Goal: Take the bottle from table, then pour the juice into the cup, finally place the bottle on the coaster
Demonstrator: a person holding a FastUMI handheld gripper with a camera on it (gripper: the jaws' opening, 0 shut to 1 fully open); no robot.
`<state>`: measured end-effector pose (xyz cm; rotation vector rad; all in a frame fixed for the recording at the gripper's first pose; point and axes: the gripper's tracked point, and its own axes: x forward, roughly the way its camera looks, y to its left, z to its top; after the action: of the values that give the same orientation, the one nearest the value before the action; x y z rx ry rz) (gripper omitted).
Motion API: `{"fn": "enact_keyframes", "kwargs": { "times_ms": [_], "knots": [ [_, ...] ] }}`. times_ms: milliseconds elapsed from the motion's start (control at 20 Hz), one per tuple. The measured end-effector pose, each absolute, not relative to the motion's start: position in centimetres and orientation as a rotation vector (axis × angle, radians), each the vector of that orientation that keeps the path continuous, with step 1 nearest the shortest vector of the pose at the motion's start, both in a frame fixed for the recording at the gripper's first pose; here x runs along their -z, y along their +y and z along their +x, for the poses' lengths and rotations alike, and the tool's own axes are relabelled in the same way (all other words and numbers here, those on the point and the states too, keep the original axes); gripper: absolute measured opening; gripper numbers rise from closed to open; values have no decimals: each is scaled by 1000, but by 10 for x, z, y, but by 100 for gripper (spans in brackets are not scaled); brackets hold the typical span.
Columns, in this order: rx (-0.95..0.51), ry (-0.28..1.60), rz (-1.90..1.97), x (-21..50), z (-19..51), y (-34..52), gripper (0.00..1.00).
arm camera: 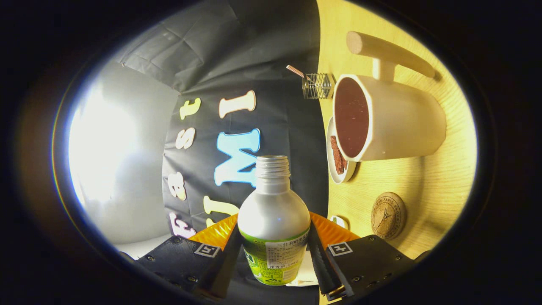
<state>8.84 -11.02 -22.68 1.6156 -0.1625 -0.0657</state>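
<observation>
The gripper [274, 250] has dark, screw-studded mounts bearing square black-and-white markers.

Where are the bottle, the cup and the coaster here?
bottle [273, 220]: gripper view, silver shoulder, between the fingers.
cup [406, 123]: gripper view, outer wall.
coaster [388, 215]: gripper view, middle of its embossed face.

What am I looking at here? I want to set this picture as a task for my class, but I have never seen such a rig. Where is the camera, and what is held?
A person holds a pair of tongs in one hand. The camera rides on them and looks forward along the two fingers. The view is rolled sideways, so the wooden table appears on edge. The fingers press on a capless bottle, which lies level, mouth forward. Beyond it on the table are a cup with a dark inside, a small dish, a round coaster, a wooden handle and a small wire holder.
</observation>
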Motion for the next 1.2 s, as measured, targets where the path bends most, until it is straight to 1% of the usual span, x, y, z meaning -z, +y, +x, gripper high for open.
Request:
{"fn": "enact_keyframes", "kwargs": {
  "times_ms": [700,1200],
  "knots": [
    [83,-239,1746,226,91,-115,77],
    [66,-255,1757,217,93,-113,77]
  ]
}}
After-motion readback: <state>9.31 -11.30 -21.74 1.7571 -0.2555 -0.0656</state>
